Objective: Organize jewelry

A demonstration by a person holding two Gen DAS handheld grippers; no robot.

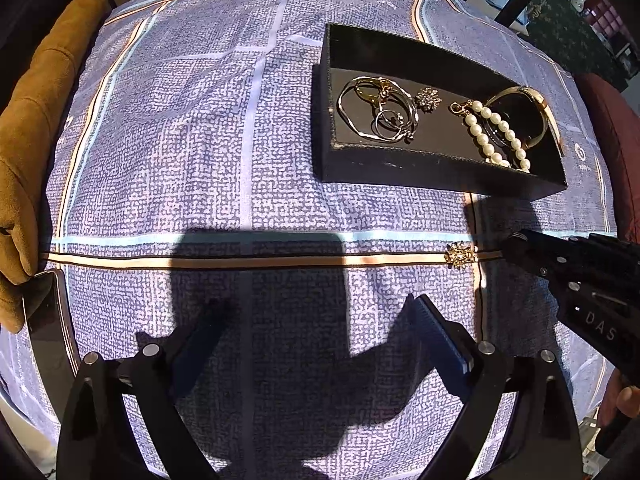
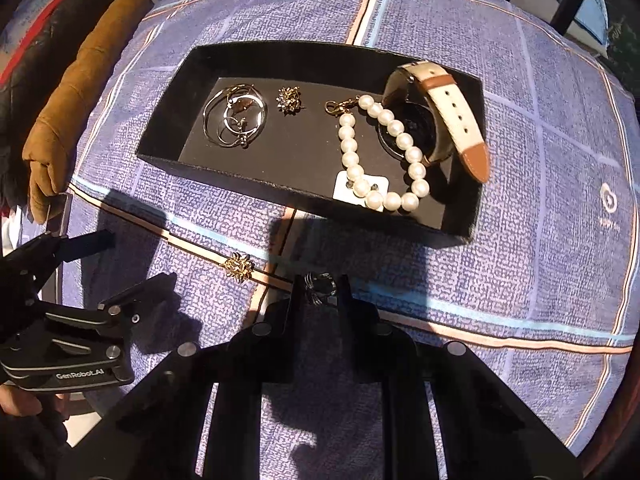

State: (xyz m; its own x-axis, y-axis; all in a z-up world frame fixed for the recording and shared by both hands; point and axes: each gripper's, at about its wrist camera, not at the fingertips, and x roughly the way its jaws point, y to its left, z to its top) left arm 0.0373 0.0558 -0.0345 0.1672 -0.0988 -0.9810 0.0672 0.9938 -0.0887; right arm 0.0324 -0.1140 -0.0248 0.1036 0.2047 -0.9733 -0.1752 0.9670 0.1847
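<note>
Two grippers are in view above a tabletop (image 2: 520,128) covered by a blue checked cloth. Right gripper (image 2: 320,286): jaws narrow, closed on a silver ring (image 2: 319,289) pinched between the fingertips, right at the cloth surface. Left gripper (image 1: 316,320): jaws spread wide, nothing between them, hovering over bare cloth.

Just left of the right gripper's tips, a gold flower earring (image 2: 239,267) lies loose on a tan stripe of the cloth; it sits between the two grippers, apart from both.

Beyond the right gripper stands a black tray (image 2: 464,216). Contents, left to right: a tangle of silver and gold hoops (image 2: 234,120), a second flower earring (image 2: 289,100), a pearl bracelet (image 2: 380,156) with gold clasp, and a watch with cream and brown strap (image 2: 452,112), the strap end overhanging the tray wall. The pearls lie partly over the watch face.

A brown cushion (image 2: 80,92) lies far left of both grippers at the table edge.
</note>
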